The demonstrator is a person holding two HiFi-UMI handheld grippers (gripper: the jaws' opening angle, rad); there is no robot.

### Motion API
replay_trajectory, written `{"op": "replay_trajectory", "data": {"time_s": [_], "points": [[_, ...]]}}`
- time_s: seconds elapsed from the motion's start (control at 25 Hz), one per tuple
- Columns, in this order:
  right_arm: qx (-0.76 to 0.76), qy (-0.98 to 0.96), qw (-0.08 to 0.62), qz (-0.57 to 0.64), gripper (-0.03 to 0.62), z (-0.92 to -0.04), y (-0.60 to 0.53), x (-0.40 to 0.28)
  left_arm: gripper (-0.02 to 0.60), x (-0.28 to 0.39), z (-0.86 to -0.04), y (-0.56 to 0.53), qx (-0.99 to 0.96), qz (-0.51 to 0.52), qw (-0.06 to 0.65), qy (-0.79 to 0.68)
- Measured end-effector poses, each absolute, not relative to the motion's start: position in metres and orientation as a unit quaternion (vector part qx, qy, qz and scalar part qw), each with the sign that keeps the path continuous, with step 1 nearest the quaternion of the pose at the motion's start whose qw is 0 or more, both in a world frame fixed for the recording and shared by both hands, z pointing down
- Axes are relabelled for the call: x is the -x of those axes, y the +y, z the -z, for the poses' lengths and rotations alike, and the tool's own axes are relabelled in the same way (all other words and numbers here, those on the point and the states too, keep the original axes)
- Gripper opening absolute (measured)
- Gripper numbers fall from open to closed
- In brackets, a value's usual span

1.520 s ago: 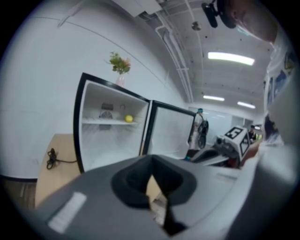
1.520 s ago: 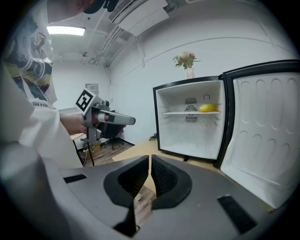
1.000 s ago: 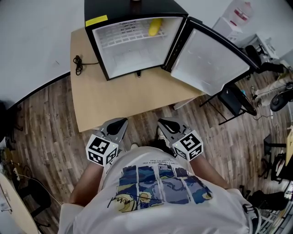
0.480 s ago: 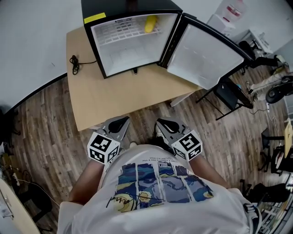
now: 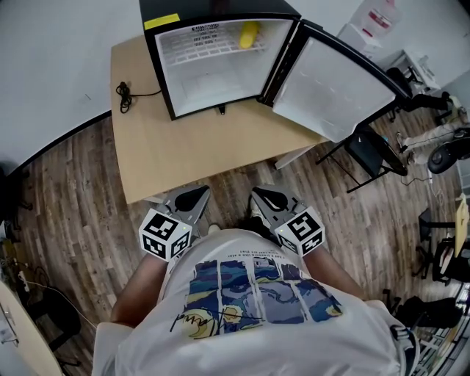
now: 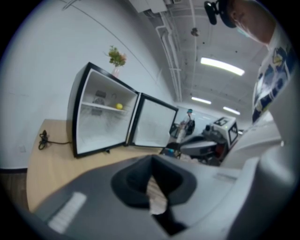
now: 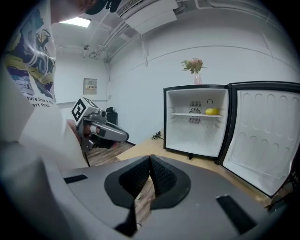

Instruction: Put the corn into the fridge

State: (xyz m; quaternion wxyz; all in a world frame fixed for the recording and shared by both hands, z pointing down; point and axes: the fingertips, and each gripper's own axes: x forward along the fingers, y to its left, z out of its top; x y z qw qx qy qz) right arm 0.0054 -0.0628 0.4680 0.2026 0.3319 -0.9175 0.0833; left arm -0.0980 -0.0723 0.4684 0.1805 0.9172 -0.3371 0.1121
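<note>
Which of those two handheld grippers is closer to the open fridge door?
Right. The right gripper is held short of the table, roughly in line with the fridge door; the left gripper is beside it, further left.

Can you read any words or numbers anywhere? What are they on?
"sure like a" and "art than", cut off: the person's T-shirt.
Yellow sticker on the fridge top: too small to read.
Print inside the fridge: too small.
Wall sign: blurred.
Marker cubes: patterns only, no words.
</note>
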Motion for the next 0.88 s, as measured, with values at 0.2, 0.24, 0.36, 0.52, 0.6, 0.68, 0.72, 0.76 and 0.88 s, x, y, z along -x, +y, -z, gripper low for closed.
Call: {"op": "replay_trajectory", "data": {"time_s": [0.2, 0.24, 0.36, 0.52, 0.6, 0.68, 0.72, 0.76, 0.88], "points": [[-0.321, -0.92, 0.213, -0.076, 0.011, -0.472, -0.062, 0.003, 0.008, 0.106, -0.475, -0.069, -0.913, -0.116, 0.185, -0.344], [-0.319, -0.92, 0.216, -0.073, 0.011, -0.473, -0.062, 0.004, 0.009, 0.107, -0.476, -0.069, -0.912, -0.116, 0.185, -0.346], [-0.313, -0.92, 0.224, -0.069, 0.011, -0.476, -0.06, 0.008, 0.009, 0.111, -0.476, -0.069, -0.911, -0.115, 0.186, -0.351], [-0.309, -0.921, 0.228, -0.068, 0.011, -0.477, -0.062, 0.012, 0.009, 0.115, -0.475, -0.069, -0.908, -0.114, 0.184, -0.358], [-0.302, -0.923, 0.229, -0.065, 0.011, -0.477, -0.064, 0.015, 0.009, 0.118, -0.476, -0.068, -0.906, -0.116, 0.183, -0.364], [-0.296, -0.926, 0.229, -0.06, 0.011, -0.476, -0.065, 0.02, 0.009, 0.122, -0.478, -0.066, -0.903, -0.118, 0.184, -0.37], [-0.293, -0.926, 0.229, -0.058, 0.011, -0.476, -0.066, 0.022, 0.009, 0.124, -0.479, -0.066, -0.902, -0.119, 0.185, -0.373], [-0.29, -0.927, 0.23, -0.057, 0.011, -0.475, -0.067, 0.024, 0.009, 0.126, -0.48, -0.065, -0.9, -0.119, 0.186, -0.376], [-0.279, -0.93, 0.232, -0.053, 0.011, -0.475, -0.07, 0.028, 0.009, 0.131, -0.48, -0.065, -0.895, -0.118, 0.188, -0.387]]}}
